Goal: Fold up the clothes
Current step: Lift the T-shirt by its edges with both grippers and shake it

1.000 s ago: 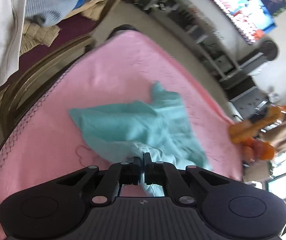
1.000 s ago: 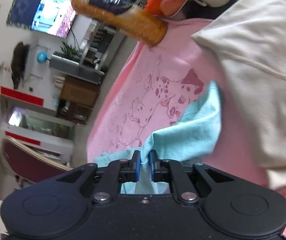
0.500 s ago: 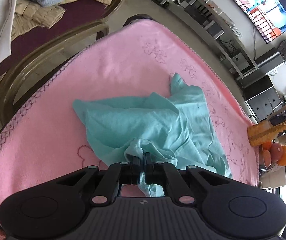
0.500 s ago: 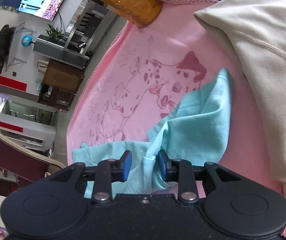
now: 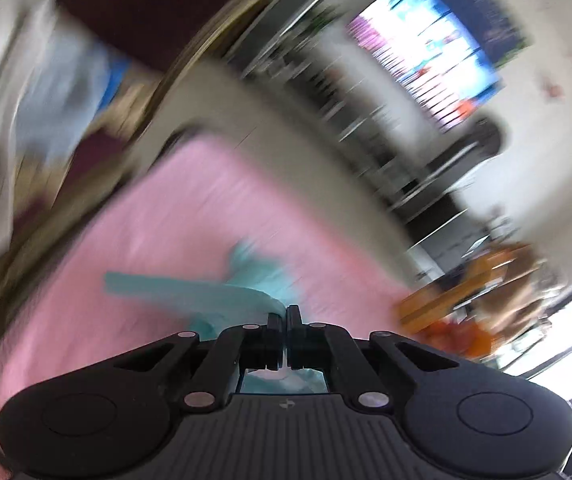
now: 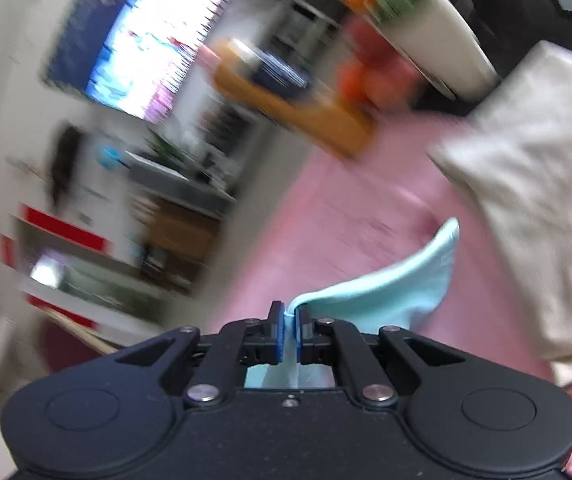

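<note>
A teal garment (image 5: 221,292) lies stretched over the pink towel (image 5: 145,240) that covers the table; the left wrist view is heavily blurred. My left gripper (image 5: 284,312) is shut on an edge of the teal garment. In the right wrist view the same teal garment (image 6: 398,292) rises in a curved flap from my right gripper (image 6: 290,314), which is shut on its edge above the pink towel (image 6: 326,216). A folded cream garment (image 6: 534,200) lies to the right.
A wooden chair frame (image 5: 189,52) with piled clothes (image 5: 13,100) stands beyond the table at left. An orange box (image 6: 286,100) and a fruit bowl (image 6: 426,28) sit at the table's far end. A television (image 5: 426,48) hangs on the wall.
The right gripper, open half a second ago, has shut on the teal garment. Both grippers have swung up fast, lifting and stretching the cloth; both views are now blurred.
</note>
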Motion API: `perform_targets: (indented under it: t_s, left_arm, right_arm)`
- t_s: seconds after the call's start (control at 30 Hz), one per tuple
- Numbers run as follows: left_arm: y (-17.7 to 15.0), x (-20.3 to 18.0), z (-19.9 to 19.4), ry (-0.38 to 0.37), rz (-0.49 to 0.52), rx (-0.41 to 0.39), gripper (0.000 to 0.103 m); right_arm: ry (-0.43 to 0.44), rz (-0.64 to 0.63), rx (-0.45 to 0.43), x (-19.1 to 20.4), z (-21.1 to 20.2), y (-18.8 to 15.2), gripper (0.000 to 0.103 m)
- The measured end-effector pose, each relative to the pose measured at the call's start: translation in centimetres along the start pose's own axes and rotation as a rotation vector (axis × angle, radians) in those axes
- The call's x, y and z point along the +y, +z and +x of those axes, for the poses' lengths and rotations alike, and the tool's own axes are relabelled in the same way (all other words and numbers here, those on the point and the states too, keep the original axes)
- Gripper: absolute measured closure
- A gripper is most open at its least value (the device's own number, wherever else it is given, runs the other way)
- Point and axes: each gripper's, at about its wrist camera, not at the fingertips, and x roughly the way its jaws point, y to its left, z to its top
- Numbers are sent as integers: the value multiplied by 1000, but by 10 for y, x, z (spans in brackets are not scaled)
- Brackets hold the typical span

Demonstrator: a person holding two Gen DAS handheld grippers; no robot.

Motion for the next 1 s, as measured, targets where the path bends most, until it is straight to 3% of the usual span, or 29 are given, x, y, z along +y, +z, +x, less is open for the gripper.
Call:
perform_targets:
  t_s: [0.17, 0.27, 0.37, 0.57, 0.67, 0.73, 0.83, 1.0]
  left_arm:
    - [36, -70, -99, -223, 83, -247, 103]
    - [37, -90, -148, -261, 108, -352, 103]
    - [35, -104, -191, -311, 131, -419, 103]
    - [30, -128, -233, -347, 191, -525, 103]
    - [37, -137, -221, -321, 205, -510, 103]
    - [46, -136, -192, -264, 194, -441, 103]
    - [61, -125, -136, -154, 176, -313, 103]
    - [92, -101, -15, 76, 136, -132, 103]
  right_arm:
    - [214, -192, -193, 100, -90, 15, 98]
    - [211, -313, -268, 139, -134, 11, 98]
    - [239, -289, -246, 151, -165, 10, 98]
    - [363, -405, -351, 183, -228, -9, 98]
    - [362, -436, -355, 198, -228, -12, 98]
    - [323, -423, -330, 198, -208, -6, 97]
    - [230, -372, -262, 189, -159, 7, 98]
    - [40, -288, -117, 163, -37, 25, 98]
